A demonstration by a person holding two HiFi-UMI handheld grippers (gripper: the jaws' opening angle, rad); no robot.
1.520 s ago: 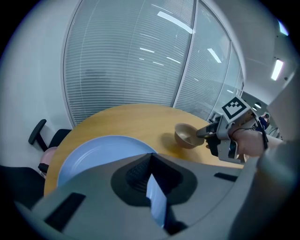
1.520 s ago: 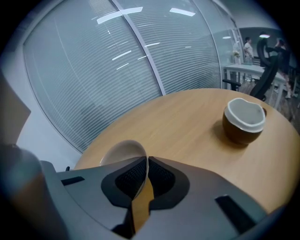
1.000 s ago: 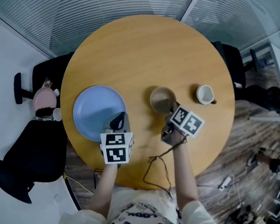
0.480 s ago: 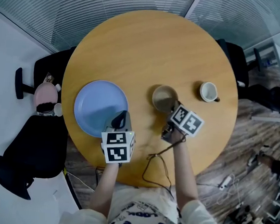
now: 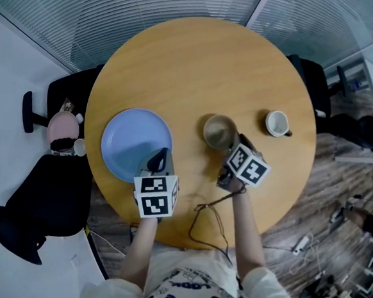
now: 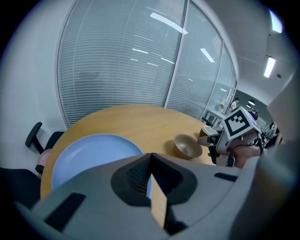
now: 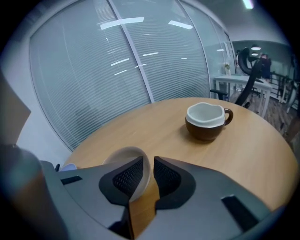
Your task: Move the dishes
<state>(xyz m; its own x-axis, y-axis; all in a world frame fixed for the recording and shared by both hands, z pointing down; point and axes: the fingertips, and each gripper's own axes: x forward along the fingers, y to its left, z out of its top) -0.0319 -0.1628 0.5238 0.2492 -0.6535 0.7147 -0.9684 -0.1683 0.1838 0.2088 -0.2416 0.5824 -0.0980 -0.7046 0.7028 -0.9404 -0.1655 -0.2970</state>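
Right gripper (image 7: 147,162): jaws just opened narrowly, with the bowl (image 7: 123,159) rim loose between them. Bowl judged released onto the counter (image 7: 197,159). Left gripper (image 6: 150,159): jaws closed, at the plate (image 6: 89,150) rim.

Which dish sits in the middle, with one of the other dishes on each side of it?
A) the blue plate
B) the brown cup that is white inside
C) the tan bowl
C: on the round table, the tan bowl sits between the blue plate on one side and the cup on the other.
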